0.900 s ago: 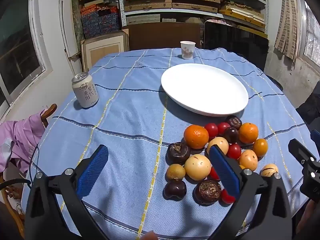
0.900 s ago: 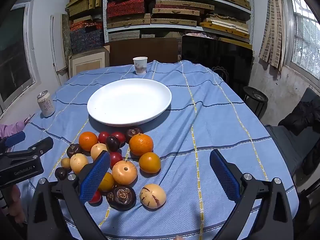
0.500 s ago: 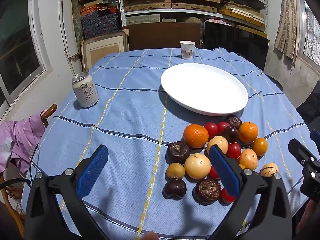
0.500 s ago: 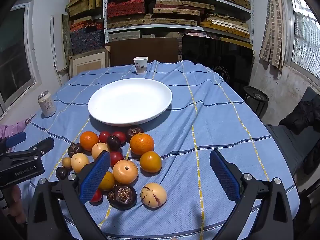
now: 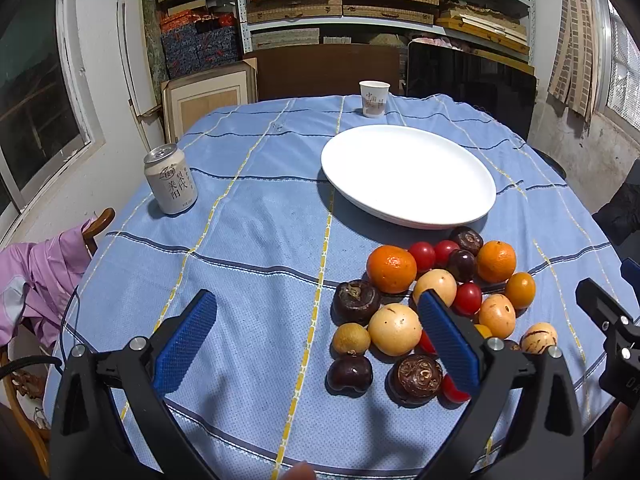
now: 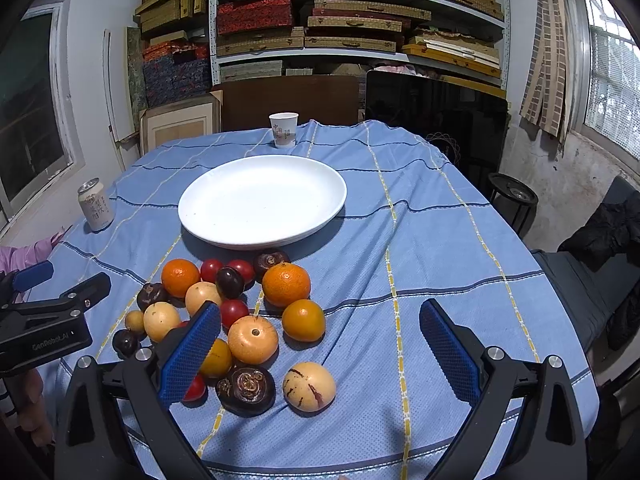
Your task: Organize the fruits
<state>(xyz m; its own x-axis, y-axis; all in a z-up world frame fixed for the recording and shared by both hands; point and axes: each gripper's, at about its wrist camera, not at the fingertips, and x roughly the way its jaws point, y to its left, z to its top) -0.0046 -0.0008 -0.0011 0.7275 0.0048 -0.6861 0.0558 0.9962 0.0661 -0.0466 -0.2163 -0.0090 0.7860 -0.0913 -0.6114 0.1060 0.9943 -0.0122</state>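
Fruits (image 6: 224, 320) lie in a loose cluster on the blue striped tablecloth (image 6: 420, 260), just below the empty white plate (image 6: 262, 200) at centre frame in the right wrist view: two mandarins (image 6: 286, 284), red cherry tomatoes (image 6: 234, 312), dark purple mangosteens (image 6: 246, 390), pale yellow round fruits and one cream melon-like fruit with purple streaks (image 6: 309, 387) (nearest the camera). The right gripper (image 6: 320, 354) hovers over the cluster's lower right, jaws spread wide, gripping nothing. In the left wrist view the left gripper (image 5: 316, 344) is equally wide apart and empty, with the cluster at its right finger (image 5: 448, 340).
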